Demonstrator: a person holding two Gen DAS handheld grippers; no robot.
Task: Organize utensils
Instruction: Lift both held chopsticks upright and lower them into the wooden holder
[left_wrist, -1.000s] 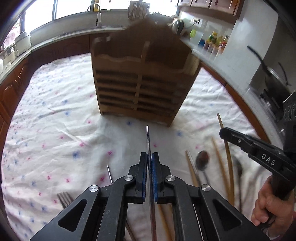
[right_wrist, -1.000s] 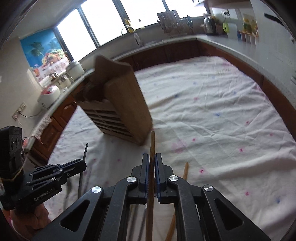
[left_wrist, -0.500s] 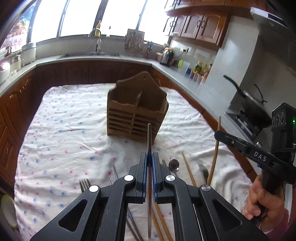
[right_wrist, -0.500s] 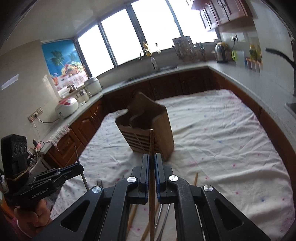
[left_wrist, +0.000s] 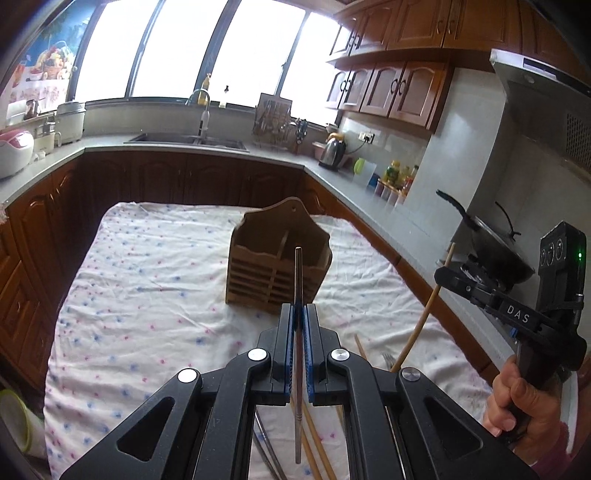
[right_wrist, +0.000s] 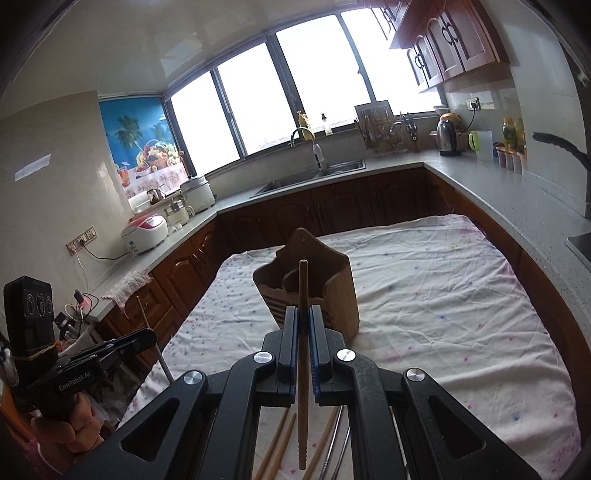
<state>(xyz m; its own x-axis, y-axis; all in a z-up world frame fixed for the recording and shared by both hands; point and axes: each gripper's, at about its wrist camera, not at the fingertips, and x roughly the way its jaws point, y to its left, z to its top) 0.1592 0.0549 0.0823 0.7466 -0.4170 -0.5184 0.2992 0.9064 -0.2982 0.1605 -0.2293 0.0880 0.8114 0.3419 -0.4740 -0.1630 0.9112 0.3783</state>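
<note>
A wooden utensil holder with two top compartments stands upright on the cloth-covered table; it also shows in the right wrist view. My left gripper is shut on a metal chopstick, held upright high above the table, short of the holder. My right gripper is shut on a wooden chopstick, also lifted. The right gripper shows in the left wrist view with its wooden chopstick. The left gripper shows in the right wrist view.
Several wooden chopsticks and metal utensils lie on the cloth below the grippers. A fork lies at the right. Kitchen counters, a sink and a wok surround the table.
Both grippers have risen well above the table and pulled back, each carrying its chopstick. The holder now looks smaller and farther away.
</note>
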